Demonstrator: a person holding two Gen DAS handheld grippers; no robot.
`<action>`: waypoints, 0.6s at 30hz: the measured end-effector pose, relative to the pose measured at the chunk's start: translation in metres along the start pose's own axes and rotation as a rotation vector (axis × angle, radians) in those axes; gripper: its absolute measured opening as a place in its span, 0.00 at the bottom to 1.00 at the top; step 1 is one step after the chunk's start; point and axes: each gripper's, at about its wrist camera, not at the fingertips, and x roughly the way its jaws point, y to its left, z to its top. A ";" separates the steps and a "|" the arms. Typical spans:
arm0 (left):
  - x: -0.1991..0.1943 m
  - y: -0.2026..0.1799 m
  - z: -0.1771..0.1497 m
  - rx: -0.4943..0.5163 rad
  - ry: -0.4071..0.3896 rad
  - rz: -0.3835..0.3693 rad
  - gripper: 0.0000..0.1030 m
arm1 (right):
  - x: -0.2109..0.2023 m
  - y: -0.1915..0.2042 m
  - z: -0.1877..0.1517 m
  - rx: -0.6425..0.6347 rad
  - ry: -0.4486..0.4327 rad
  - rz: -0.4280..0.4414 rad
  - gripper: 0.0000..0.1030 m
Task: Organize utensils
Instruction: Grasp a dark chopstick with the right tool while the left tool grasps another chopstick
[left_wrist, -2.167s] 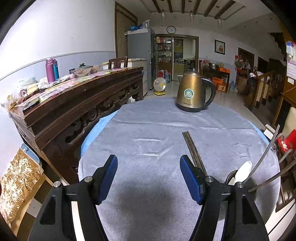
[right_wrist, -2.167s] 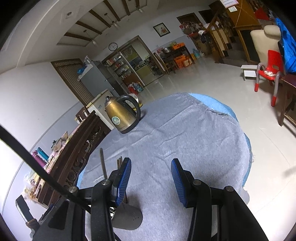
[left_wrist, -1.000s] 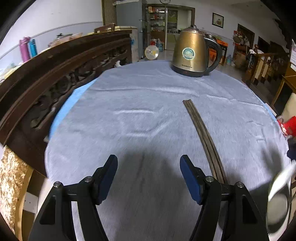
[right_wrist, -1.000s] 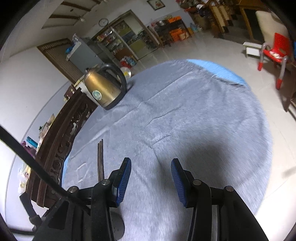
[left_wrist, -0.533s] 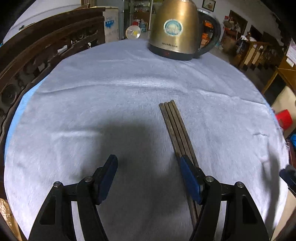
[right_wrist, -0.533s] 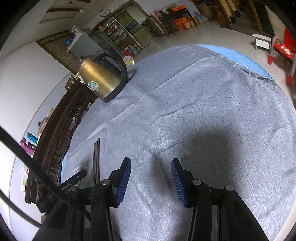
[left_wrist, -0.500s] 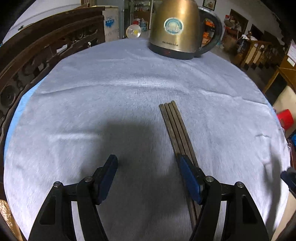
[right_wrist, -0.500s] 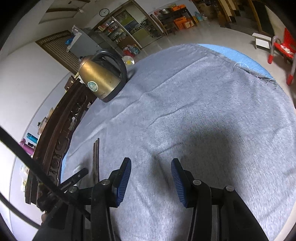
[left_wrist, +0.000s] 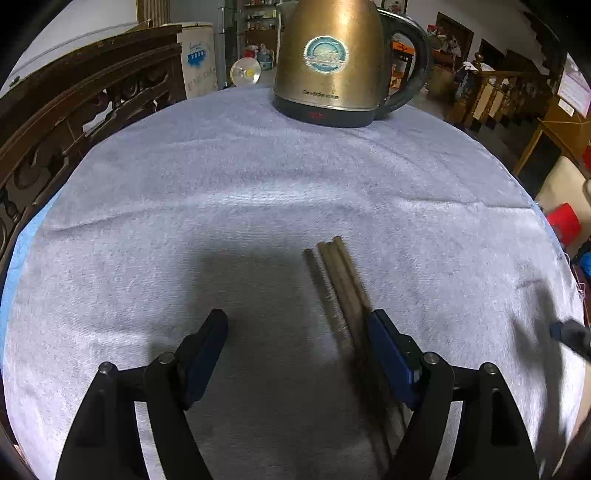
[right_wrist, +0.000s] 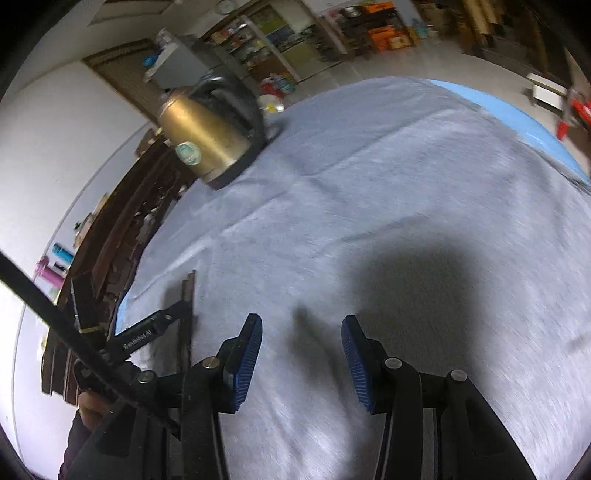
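Several dark wooden chopsticks (left_wrist: 341, 280) lie side by side on the grey cloth of the round table (left_wrist: 221, 206). My left gripper (left_wrist: 297, 334) is open and low over the cloth, with its right finger (left_wrist: 388, 347) resting right beside or on the chopsticks; they run under that finger toward me. In the right wrist view the chopsticks (right_wrist: 188, 291) lie at the left, with the left gripper (right_wrist: 159, 325) over them. My right gripper (right_wrist: 301, 339) is open and empty above bare cloth, right of the chopsticks.
A gold electric kettle (left_wrist: 332, 62) stands at the far edge of the table, also in the right wrist view (right_wrist: 207, 144). A dark carved wooden cabinet (left_wrist: 74, 103) runs along the table's left side. The right gripper's tip (left_wrist: 569, 334) shows at the right edge.
My left gripper has moved forward and down toward the chopsticks, so they and the kettle loom larger. My right gripper has lowered over the cloth. The holder with spoon has left both views.
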 end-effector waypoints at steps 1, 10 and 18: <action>0.000 0.003 0.000 0.004 0.005 -0.001 0.78 | 0.008 0.008 0.006 -0.031 0.012 0.021 0.46; -0.008 0.037 -0.005 0.002 0.024 -0.021 0.78 | 0.094 0.087 0.037 -0.272 0.165 0.122 0.47; 0.001 0.048 0.011 -0.042 0.012 -0.018 0.77 | 0.157 0.147 0.029 -0.451 0.247 0.105 0.30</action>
